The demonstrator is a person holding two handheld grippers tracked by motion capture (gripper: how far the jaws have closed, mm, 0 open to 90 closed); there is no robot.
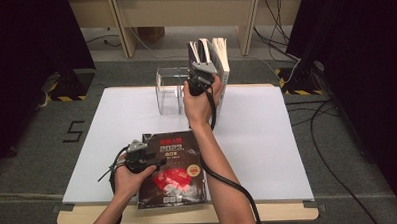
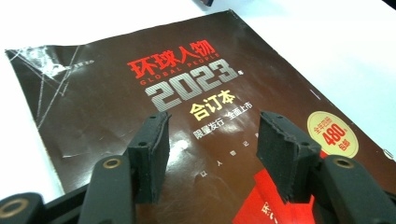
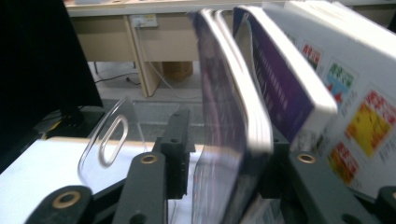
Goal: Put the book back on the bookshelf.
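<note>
A dark magazine (image 1: 173, 168) with red and silver print lies flat at the table's near edge. My left gripper (image 1: 160, 162) hovers low over its cover (image 2: 187, 93), its jaws (image 2: 212, 123) open with nothing between them. Several books (image 1: 215, 56) stand upright at the back of the table. My right gripper (image 1: 203, 64) reaches up among them. A thin dark-covered book (image 3: 224, 116) stands between its jaws (image 3: 229, 135). The left pad (image 3: 180, 154) sits just clear of the cover, and the right pad is hidden behind the book.
A clear acrylic stand (image 1: 168, 90) with a slotted divider (image 3: 109, 135) sits left of the books. A purple-spined book (image 3: 280, 79) and a thick white book (image 3: 355, 93) lean right of the held-between one. The white table top (image 1: 267, 139) spreads to the right. Cables lie on the floor beyond.
</note>
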